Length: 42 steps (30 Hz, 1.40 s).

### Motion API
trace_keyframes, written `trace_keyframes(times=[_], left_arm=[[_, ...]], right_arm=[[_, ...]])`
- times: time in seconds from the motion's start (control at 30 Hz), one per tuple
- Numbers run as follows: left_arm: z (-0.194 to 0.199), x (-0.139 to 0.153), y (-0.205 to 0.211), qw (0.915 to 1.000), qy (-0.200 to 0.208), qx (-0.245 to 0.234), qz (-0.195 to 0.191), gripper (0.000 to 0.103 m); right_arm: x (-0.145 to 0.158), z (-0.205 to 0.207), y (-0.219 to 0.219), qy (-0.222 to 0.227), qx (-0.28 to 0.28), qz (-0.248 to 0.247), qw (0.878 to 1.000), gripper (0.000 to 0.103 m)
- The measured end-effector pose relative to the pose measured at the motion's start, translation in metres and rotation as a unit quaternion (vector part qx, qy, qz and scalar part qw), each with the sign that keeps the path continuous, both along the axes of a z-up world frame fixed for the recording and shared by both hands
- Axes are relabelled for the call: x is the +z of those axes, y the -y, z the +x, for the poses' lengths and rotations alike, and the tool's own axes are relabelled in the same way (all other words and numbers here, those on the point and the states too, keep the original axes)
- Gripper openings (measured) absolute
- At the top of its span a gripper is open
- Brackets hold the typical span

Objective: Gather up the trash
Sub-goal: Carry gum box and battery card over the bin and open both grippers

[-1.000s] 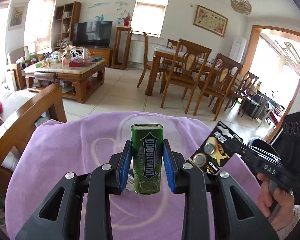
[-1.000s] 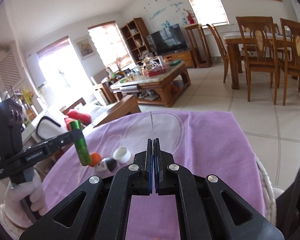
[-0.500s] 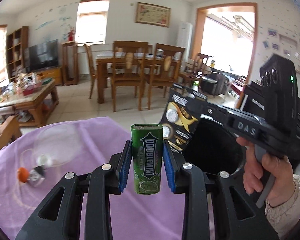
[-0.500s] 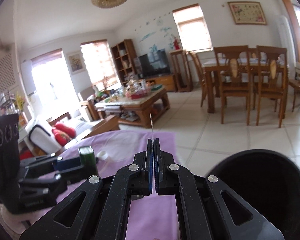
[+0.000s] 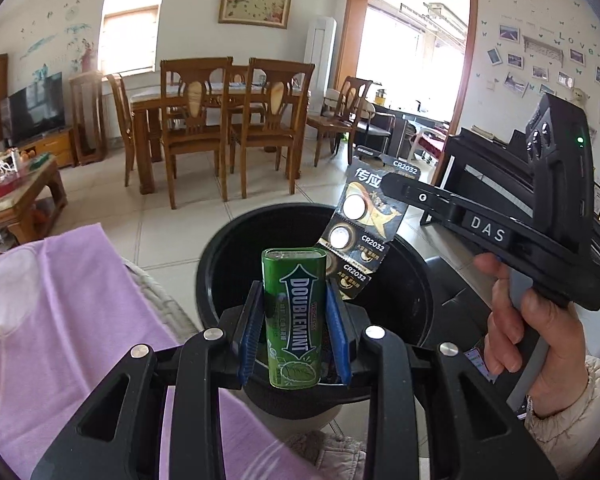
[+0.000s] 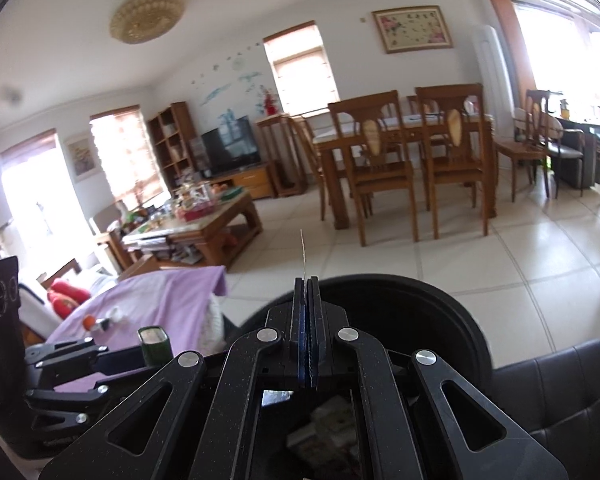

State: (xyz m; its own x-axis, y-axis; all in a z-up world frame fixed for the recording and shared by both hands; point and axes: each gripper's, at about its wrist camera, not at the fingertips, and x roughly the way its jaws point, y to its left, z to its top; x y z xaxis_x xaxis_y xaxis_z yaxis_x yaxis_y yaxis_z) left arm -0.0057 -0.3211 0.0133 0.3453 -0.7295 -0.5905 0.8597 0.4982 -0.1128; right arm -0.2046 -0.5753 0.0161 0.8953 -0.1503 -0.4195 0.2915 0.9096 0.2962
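Observation:
My left gripper [image 5: 294, 332] is shut on a green Doublemint tin [image 5: 294, 312], held upright over the near rim of a black round bin [image 5: 220, 256]. My right gripper [image 6: 307, 320] is shut on a black CR2032 battery card [image 5: 364, 232], seen edge-on in the right wrist view [image 6: 303, 250]. In the left wrist view the card hangs over the bin's opening, just behind the tin. The bin [image 6: 440, 304] lies under both grippers, with some trash inside it [image 6: 332, 424].
A table with a purple cloth [image 5: 60, 320] lies to the left of the bin, with small items [image 6: 104, 320] on it. A black leather seat [image 6: 560, 392] is at the right. Dining chairs [image 5: 236, 128] and a coffee table [image 6: 204, 228] stand beyond.
Both grippers have swung right from over the purple table to over the black bin, each still holding its item.

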Motion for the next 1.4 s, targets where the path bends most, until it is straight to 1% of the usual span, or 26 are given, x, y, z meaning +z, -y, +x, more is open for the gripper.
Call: trace_keyframes(times=[0.13,0.23,0.43,0.63,0.83,1.2,1.3,1.33,1.4], left_arm=[[0.001,-0.017,0.016,0.9998,-0.014,-0.002,0.013,0.030],[0.001,-0.024,0.021,0.9996,-0.019,-0.002,0.021,0.030],[0.004,-0.033,0.032,0.9991,-0.023,-0.005,0.036,0.030],[-0.002,-0.038,0.046,0.9986,-0.018,-0.012,0.048,0.030],[-0.001,-0.044,0.049,0.9981,-0.019,-0.014,0.057,0.030],[-0.007,-0.042,0.054,0.9977,-0.010,-0.017,0.066,0.031],[-0.008,-0.041,0.055,0.9977,-0.005,-0.012,0.067,0.032],[-0.010,-0.040,0.054,0.9978,-0.003,-0.010,0.066,0.033],[-0.011,-0.039,0.054,0.9979,-0.001,-0.008,0.065,0.034]], right_arm=[[-0.022,-0.008,0.020,-0.010,-0.016,0.014,1.000,0.002],[-0.035,-0.012,0.025,-0.016,-0.025,0.022,0.999,0.002],[-0.051,-0.007,0.027,-0.022,-0.033,0.037,0.999,0.002],[-0.060,0.000,0.022,-0.029,-0.039,0.045,0.998,0.002],[-0.068,0.008,0.021,-0.036,-0.040,0.053,0.997,0.002],[-0.078,0.014,0.019,-0.045,-0.040,0.059,0.996,0.003],[-0.078,0.015,0.018,-0.048,-0.038,0.059,0.996,0.003],[-0.079,0.017,0.017,-0.050,-0.037,0.060,0.996,0.004],[-0.081,0.017,0.014,-0.052,-0.035,0.061,0.996,0.017]])
